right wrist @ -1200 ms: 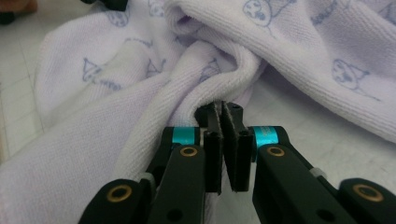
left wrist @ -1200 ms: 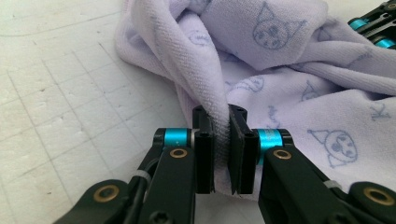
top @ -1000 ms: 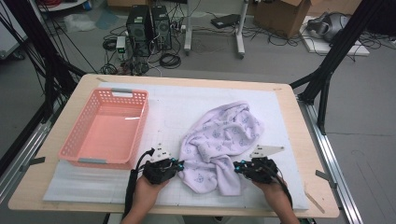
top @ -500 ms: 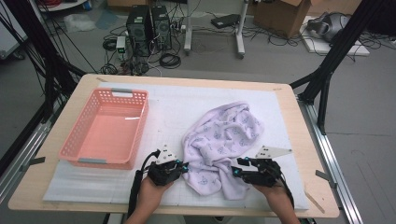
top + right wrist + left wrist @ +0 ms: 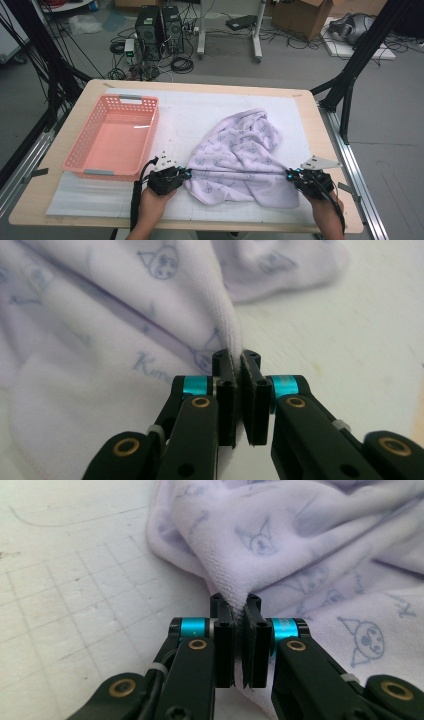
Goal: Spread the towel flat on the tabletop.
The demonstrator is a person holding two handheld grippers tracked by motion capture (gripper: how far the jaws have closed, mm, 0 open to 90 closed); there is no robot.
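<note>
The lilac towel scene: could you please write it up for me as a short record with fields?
Towel: lilac towel with printed cartoon faces, rumpled, on the white gridded mat
Left gripper: shut on the towel's left edge
Right gripper: jaws have just closed, shut on the towel's right edge
Near edge: drawn out between the two grippers
Basket: pink basket, empty, left of the towel

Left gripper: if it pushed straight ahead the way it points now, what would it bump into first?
The left gripper is shut on an edge of the lilac towel, so going straight on it would probably meet the bunched folds of that towel first.
</note>
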